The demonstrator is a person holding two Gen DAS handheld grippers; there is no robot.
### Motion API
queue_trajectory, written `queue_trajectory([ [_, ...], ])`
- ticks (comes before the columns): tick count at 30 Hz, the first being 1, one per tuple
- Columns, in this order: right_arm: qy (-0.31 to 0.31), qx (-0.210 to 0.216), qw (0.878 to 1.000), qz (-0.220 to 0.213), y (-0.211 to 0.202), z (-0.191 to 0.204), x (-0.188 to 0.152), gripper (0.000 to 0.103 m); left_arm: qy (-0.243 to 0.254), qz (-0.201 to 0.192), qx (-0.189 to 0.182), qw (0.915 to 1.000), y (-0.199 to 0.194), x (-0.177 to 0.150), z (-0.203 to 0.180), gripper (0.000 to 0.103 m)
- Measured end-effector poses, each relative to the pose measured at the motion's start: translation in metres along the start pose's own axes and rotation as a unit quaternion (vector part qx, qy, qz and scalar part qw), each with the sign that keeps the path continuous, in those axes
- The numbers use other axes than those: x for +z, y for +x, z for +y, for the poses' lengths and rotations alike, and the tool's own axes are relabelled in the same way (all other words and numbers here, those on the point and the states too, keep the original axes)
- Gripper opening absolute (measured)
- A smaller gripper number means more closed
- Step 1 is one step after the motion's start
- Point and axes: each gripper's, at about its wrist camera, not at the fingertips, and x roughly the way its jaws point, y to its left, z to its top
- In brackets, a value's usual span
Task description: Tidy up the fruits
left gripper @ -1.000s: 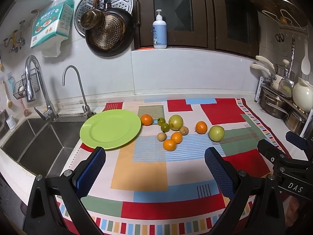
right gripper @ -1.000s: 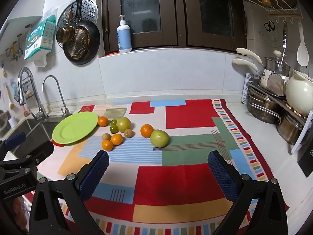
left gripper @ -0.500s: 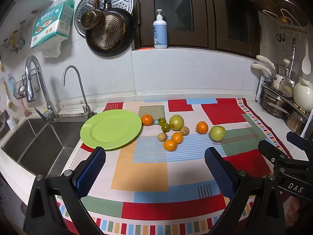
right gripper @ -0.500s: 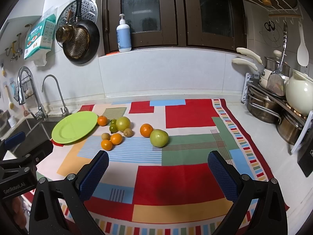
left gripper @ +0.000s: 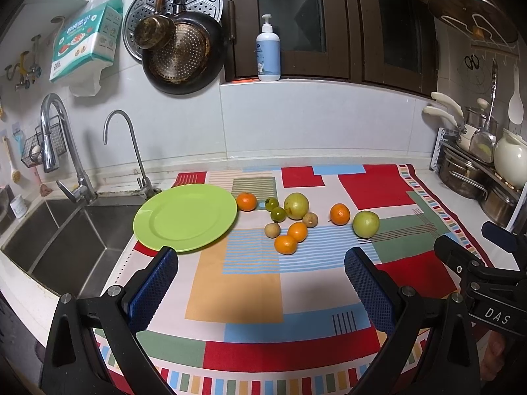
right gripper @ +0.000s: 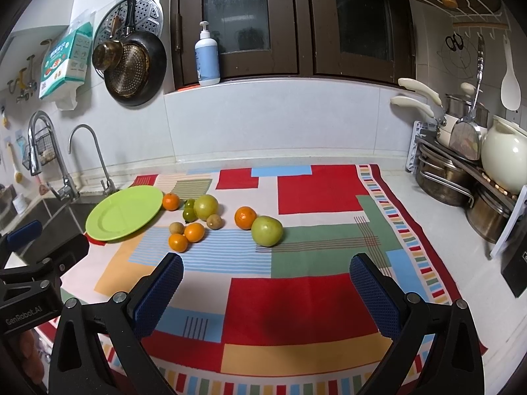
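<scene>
Oranges (left gripper: 246,201) four, green fruits (left gripper: 296,201) four, brown two, plate (left gripper: 184,217) one.

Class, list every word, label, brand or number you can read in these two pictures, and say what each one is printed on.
"DAS" – on the right tongs, seen from the left wrist.
"GenRobot.AI" – on the left tongs, seen from the right wrist.
Box on the wall: large printed characters, too blurred to read.
Pump bottle on the sill: label too small to read.
No other readable text.
</scene>
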Motion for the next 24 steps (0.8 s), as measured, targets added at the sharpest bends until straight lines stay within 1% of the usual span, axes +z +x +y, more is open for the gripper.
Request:
queue_trajectory([
  [12,-0.003,0.000,1.000,0.012,0.014,0.001,0.001,0.102,0.004,0.007,-0.006,1.0000,0.015,0.001,-0.002,0.103],
  [20,-0.009,0.008,1.000,0.026,0.038,0.005,0.006,0.102,0.017,0.012,-0.005,0.9998,0.037,0.001,-0.004,0.103],
  [24,-0.010,0.011,0.999,0.035,0.055,0.004,0.010,0.102,0.020,0.021,-0.009,0.9995,0.052,0.004,-0.005,0.100],
])
